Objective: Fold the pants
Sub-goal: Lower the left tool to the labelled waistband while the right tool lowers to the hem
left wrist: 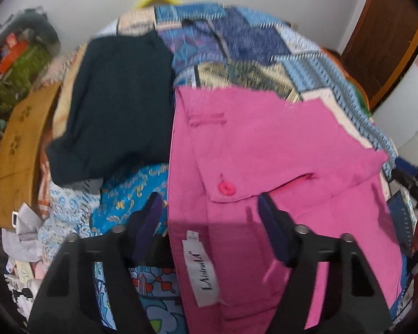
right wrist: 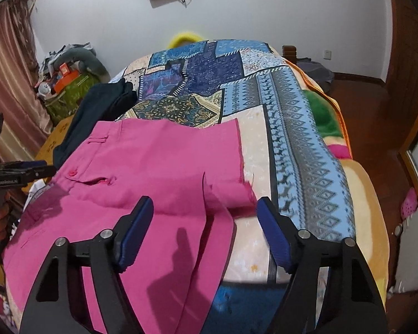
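Pink pants (left wrist: 264, 144) lie flat on the patchwork bedspread (left wrist: 237, 44), folded lengthwise, with a back pocket button (left wrist: 226, 188) and a white label (left wrist: 202, 270) showing at the waist. My left gripper (left wrist: 210, 206) hovers open over the waist edge, one finger past the cloth's left side. In the right wrist view the pink pants (right wrist: 153, 161) stretch from the waist at left to a turned-up leg hem (right wrist: 231, 194). My right gripper (right wrist: 206, 204) stands open just above that hem, its pads off the cloth.
A folded dark navy garment (left wrist: 114, 105) lies left of the pants, with a mustard one (left wrist: 19, 150) and loose clothes (left wrist: 69, 222) beyond it. The bedspread (right wrist: 292, 144) lies to the right, then a blanket edge (right wrist: 326, 117). A cluttered green box (right wrist: 67, 97) stands by the curtain.
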Tool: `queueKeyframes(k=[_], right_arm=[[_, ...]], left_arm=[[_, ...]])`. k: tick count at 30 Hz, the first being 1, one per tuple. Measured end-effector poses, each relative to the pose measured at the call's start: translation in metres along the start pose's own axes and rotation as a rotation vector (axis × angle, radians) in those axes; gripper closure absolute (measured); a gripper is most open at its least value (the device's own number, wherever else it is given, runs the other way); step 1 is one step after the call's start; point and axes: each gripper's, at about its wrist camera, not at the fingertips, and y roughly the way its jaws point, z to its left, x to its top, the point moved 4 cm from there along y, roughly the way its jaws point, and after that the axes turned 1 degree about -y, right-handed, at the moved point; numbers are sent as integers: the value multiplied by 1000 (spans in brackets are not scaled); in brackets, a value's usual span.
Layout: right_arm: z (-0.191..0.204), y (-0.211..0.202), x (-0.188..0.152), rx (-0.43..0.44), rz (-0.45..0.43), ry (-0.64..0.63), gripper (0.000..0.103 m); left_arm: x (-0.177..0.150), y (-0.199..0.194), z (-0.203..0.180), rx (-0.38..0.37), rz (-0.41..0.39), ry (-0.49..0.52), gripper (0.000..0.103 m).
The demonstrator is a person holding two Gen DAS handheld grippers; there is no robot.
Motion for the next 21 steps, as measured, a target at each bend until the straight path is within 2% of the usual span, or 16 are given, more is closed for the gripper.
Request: queueKeyframes(k=[3, 6, 9, 11, 13, 14, 15, 16, 19, 21], right_arm=[[1, 9, 8, 15, 16, -22, 39], [5, 20, 10, 38, 62, -44, 50], [9, 28, 9, 45, 91, -73, 58], [10, 31, 8, 42, 101, -83, 67], [10, 33, 9, 42, 96, -94, 74], [11, 32, 7, 40, 99, -98, 77], [10, 33, 7, 40, 102, -97, 79], [10, 32, 6, 40, 101, -92, 82], [10, 30, 6, 37, 95, -91, 85], [10, 30, 5, 36, 96, -91, 88]], left_arm=[[-4, 15, 4, -27, 55, -1, 49], [-3, 19, 1, -46, 69, 11, 49], [-2, 14, -1, -51, 43, 34, 50], [1, 6, -2, -37, 7, 52, 51], [3, 0, -2, -55, -12, 54, 52], [3, 0, -2, -66, -7, 52, 57], [2, 1, -3, -79, 7, 50, 64], [0, 5, -4, -91, 34, 54, 65], [-8, 25, -8, -82, 124, 57, 66], [-12, 34, -7, -89, 147, 32, 66]])
